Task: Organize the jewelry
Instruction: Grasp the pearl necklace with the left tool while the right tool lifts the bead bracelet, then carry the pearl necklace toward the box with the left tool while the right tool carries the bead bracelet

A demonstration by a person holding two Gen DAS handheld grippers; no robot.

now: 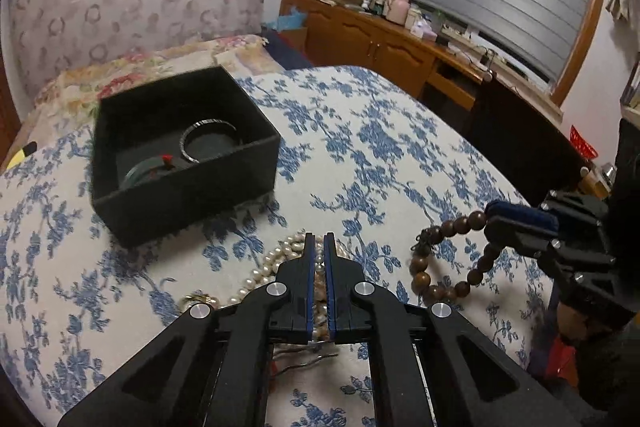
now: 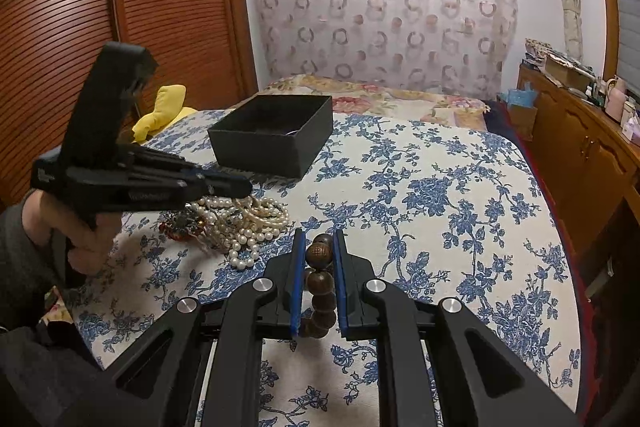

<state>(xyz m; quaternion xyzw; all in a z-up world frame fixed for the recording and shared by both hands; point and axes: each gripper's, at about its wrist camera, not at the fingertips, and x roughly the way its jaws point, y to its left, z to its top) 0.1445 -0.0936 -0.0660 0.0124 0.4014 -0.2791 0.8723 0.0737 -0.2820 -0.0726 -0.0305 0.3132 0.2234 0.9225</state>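
Across the bed (image 2: pixel 440 195), under its blue-flowered cover, the jewelry is laid out, and the black box (image 1: pixel 188 203) serves as the landmark. That box stands open on the cover toward the headboard side; inside it lie a silver bangle (image 1: pixel 208 141) and, nearer the front wall, a pale green bangle (image 1: pixel 138 175) with a small red tag.

Nearer the camera than the box, a heap of pearls (image 2: pixel 244 223) rests on the cover, with a small reddish piece just beside it on the side away from the box's right corner. The left gripper (image 1: pixel 319 241) hangs over this heap, its blue-lined fingers (image 1: pixel 309 267) drawn almost together with only a thin slit between them; whether any strand is pinched there cannot be told. In the right wrist view the same gripper (image 2: pixel 240 187) points across the pearls, held in a bare hand (image 2: pixel 86 235).

To the right of the box, and well apart from it, the right gripper (image 2: pixel 319 247) is clamped on a wooden bead bracelet (image 1: pixel 448 259). Its fingers (image 2: pixel 298 267) press a carved bead from both sides, and the loop hangs below them, its lower beads close to the cover; whether they touch it cannot be told.
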